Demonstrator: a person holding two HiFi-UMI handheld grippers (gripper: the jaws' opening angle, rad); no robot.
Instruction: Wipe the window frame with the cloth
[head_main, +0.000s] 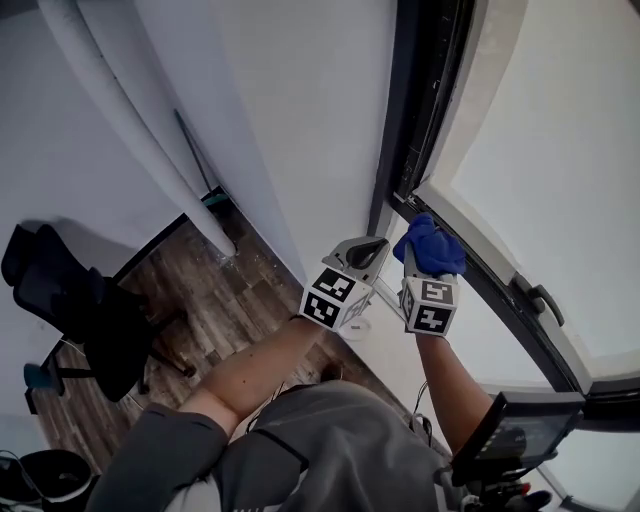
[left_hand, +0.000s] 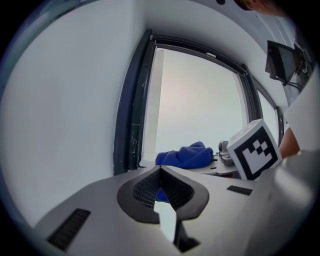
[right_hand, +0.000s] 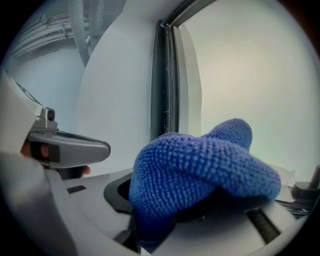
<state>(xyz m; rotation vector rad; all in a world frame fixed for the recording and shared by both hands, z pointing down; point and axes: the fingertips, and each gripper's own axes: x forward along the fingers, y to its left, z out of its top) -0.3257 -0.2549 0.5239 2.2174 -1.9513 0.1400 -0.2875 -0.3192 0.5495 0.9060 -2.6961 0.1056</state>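
Cloth (head_main: 431, 244) at the lower corner of the frame (head_main: 408, 150).
Your right gripper (head_main: 424, 268) pinches the blue cloth, which bunches over its jaws beside the glass (head_main: 560, 150). Your left gripper (head_main: 370, 249) hangs just beside it, jaws pressed together with nothing between them.

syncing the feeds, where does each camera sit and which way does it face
Head view: on the head, steeply down at both forearms, left gripper, right gripper.
Left gripper view: on that gripper, along its shut fingers toward the window frame.
Right gripper view: along fingers shut on the cloth.
All share the cloth and frame.
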